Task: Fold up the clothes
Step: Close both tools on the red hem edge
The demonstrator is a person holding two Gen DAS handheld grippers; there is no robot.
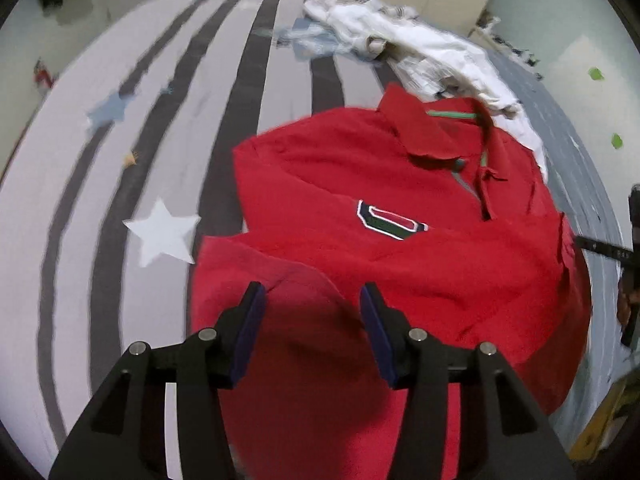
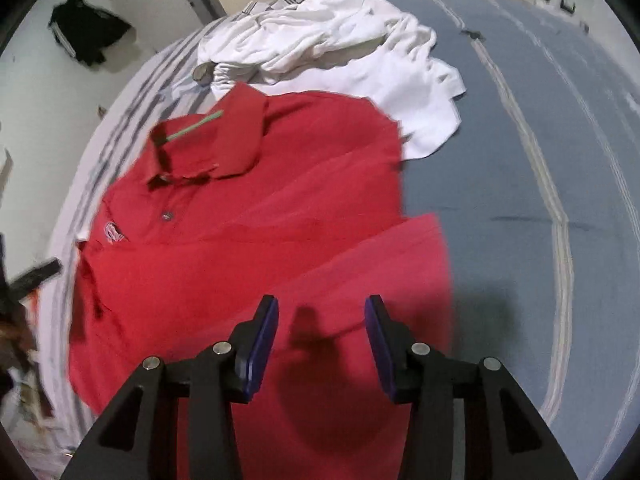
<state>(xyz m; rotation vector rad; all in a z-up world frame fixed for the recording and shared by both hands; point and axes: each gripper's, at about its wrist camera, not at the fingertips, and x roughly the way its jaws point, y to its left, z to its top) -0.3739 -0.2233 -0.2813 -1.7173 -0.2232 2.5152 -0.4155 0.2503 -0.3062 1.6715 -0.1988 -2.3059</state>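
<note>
The left matte black two-finger gripper (image 1: 312, 292) has angular forked arms, each carrying two round silver screw heads, and its jaws are lined with flat dark navy-blue pads (image 1: 250, 332). The right matte black gripper (image 2: 322, 304) is built the same: wedge-shaped black arms with triangular cut-outs, silver pivot screws, and blue-purple pads (image 2: 264, 344) along the inner faces of the jaws.
</note>
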